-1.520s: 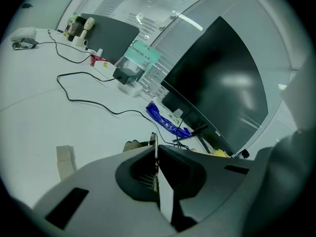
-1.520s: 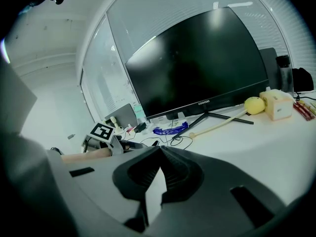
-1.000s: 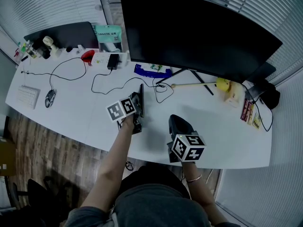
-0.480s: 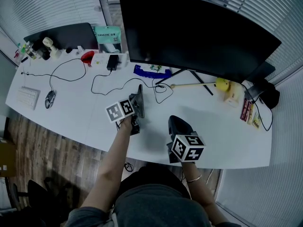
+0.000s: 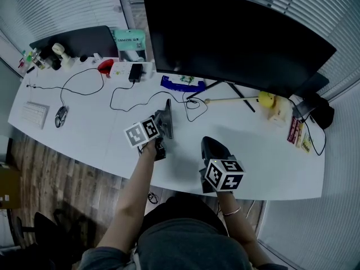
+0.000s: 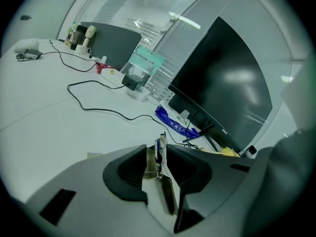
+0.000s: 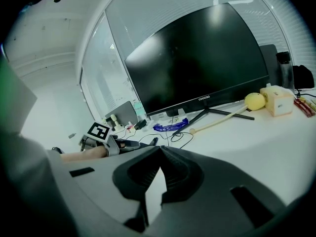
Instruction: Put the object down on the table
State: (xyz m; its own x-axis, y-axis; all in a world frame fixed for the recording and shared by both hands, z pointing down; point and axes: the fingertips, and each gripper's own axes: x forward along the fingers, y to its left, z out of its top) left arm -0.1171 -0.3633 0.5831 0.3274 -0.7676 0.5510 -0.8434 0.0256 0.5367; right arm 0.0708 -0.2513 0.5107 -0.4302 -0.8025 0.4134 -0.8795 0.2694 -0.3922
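I hold the thin flat object [image 6: 161, 147] pinched in my left gripper [image 5: 166, 118] over the worktop [image 5: 101, 134] before the monitor [image 5: 236, 32], ready for lowering, with my right gripper [image 7: 159, 152] closed on nothing and parked clear.

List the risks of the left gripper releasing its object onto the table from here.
1. The left gripper pinches the thin flat object upright on its edge. Once released it will probably topple, in a direction that is hard to predict, or cling to one jaw.
2. A black cable runs across the table just ahead of the jaws. If the object is set down further forward, it could land on the cable and rest unevenly.
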